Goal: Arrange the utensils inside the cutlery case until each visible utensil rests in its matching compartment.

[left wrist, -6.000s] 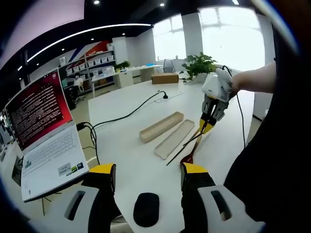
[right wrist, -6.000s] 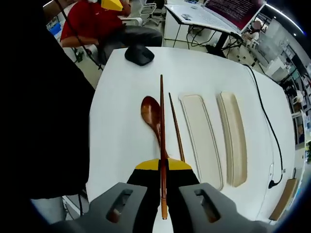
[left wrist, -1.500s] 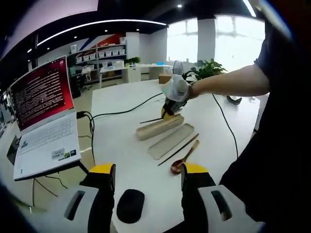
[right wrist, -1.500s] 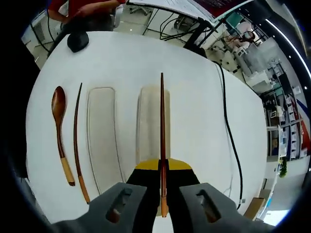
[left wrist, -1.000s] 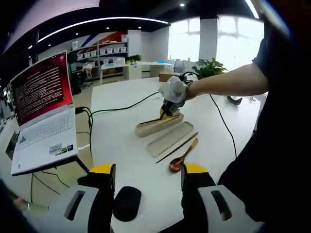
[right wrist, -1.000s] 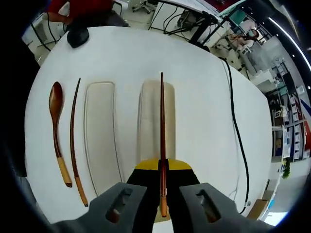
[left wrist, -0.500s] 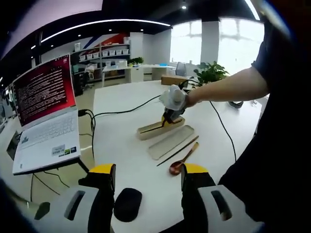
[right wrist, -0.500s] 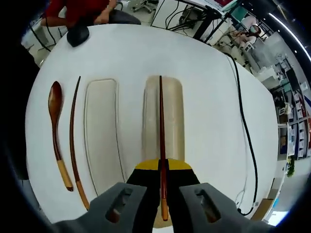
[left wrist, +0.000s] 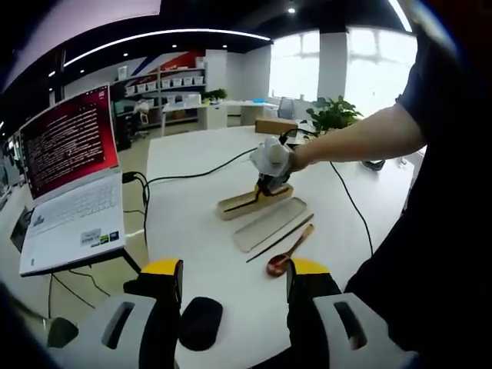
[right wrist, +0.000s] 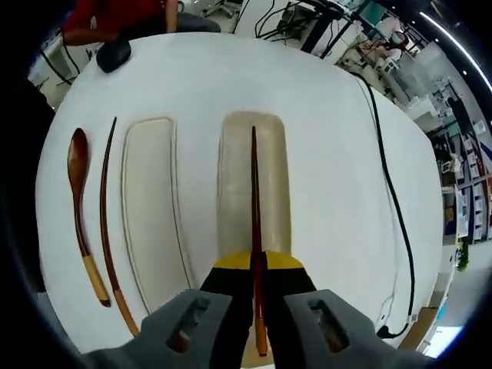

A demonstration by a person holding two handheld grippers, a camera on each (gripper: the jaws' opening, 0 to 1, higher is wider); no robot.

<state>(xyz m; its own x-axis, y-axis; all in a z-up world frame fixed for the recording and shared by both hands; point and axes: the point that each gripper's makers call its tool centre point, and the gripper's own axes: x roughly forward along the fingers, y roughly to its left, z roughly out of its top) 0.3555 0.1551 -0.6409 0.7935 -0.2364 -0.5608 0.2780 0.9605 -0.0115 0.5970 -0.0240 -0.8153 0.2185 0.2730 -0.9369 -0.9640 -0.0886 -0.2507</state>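
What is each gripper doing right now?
Left gripper: open, holding nothing.
Right gripper: shut on a dark brown wooden chopstick.

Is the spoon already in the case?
No: in the right gripper view the spoon lies on the table, beside the loose chopstick, outside the case.

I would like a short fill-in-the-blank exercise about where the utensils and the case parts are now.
1. The right gripper is shut on a ____, held over the case tray.
2. On the table, the second chopstick lies between the flat lid and the ____.
3. The left gripper has its jaws ____.

Missing words: chopstick; spoon; open
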